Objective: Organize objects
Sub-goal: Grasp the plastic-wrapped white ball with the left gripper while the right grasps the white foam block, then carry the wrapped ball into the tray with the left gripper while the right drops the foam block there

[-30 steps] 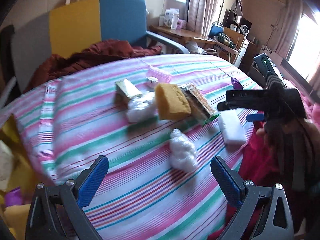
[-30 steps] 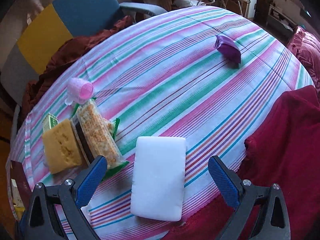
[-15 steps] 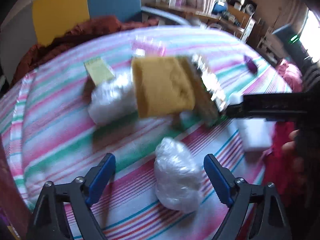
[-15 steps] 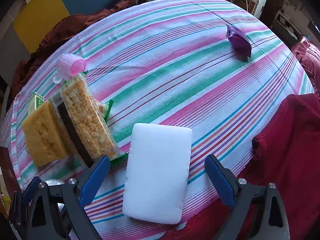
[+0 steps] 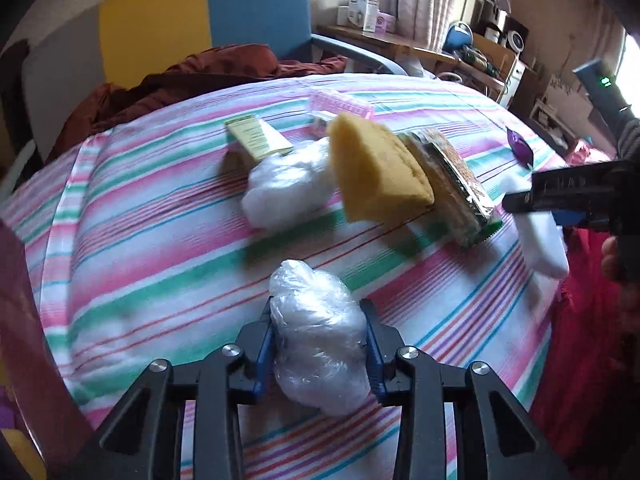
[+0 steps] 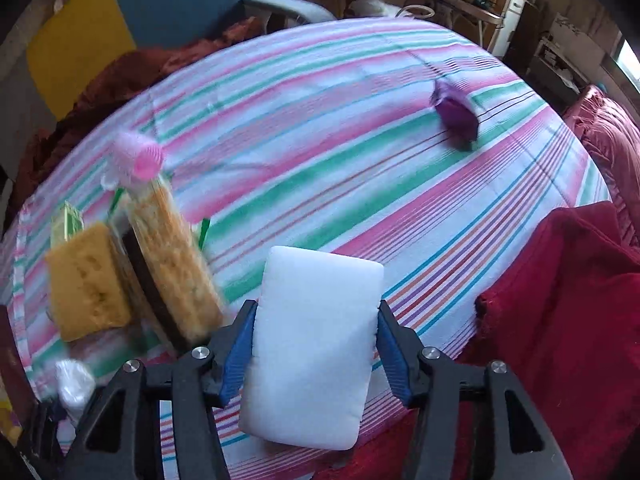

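Note:
My left gripper (image 5: 319, 332) is shut on a crumpled clear plastic bag (image 5: 320, 340) at the near edge of the striped table (image 5: 160, 240). My right gripper (image 6: 314, 340) is shut on a white foam block (image 6: 316, 344) at the table's front edge; both also show in the left wrist view, the gripper (image 5: 560, 200) over the block (image 5: 540, 240). A yellow sponge (image 5: 376, 176), a packet of scouring pads (image 5: 452, 188), a second white plastic wad (image 5: 288, 188), a green-yellow box (image 5: 256, 140) and a pink hair roller (image 6: 138, 156) lie clustered mid-table.
A purple pouch (image 6: 456, 114) lies apart toward the far right of the table. A red cushion (image 6: 560, 320) sits off the right edge. A brown-red blanket (image 5: 200, 76) and a blue and yellow chair (image 5: 208, 20) stand behind the table.
Both grippers moved forward and closed: the left on the plastic bag, the right on the white foam block. Both were open a second ago.

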A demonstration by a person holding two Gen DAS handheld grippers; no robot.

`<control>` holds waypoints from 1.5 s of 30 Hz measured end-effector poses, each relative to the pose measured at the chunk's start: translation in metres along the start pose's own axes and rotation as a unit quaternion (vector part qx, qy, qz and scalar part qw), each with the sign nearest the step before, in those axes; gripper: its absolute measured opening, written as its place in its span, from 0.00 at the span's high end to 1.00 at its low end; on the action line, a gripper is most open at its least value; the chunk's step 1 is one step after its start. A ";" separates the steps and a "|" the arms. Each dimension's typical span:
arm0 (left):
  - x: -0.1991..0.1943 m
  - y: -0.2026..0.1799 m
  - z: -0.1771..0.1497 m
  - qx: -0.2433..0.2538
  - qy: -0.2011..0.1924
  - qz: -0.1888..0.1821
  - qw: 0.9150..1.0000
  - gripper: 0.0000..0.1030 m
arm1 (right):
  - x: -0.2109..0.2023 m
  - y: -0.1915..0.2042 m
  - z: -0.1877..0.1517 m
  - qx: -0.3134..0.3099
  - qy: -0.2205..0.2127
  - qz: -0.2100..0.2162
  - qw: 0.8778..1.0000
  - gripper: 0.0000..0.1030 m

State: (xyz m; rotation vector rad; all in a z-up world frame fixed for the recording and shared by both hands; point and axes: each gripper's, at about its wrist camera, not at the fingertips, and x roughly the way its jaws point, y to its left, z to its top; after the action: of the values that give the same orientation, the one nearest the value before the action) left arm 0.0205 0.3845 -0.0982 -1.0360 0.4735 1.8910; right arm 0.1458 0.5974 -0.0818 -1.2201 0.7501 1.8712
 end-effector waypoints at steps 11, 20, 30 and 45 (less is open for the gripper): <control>-0.046 0.015 -0.039 -0.022 -0.003 0.019 1.000 0.65 | -0.042 0.006 0.016 0.017 -0.116 0.079 0.990 0.44; -0.128 0.066 -0.058 -0.080 -0.065 0.044 0.994 0.64 | -0.075 0.052 -0.004 -0.066 -0.159 0.146 0.974 0.44; -0.208 0.165 -0.086 -0.190 -0.128 0.113 0.967 0.64 | -0.115 0.209 -0.079 -0.241 -0.096 0.288 0.922 0.44; -0.228 0.276 -0.136 -0.270 -0.113 0.190 0.937 0.32 | -0.127 0.384 -0.203 -0.418 -0.002 0.372 0.829 0.25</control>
State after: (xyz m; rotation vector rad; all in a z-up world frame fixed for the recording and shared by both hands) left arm -0.0947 0.0292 -0.0138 -1.1022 0.0045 2.5393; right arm -0.0493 0.1954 -0.0142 -1.5578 0.3974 3.0561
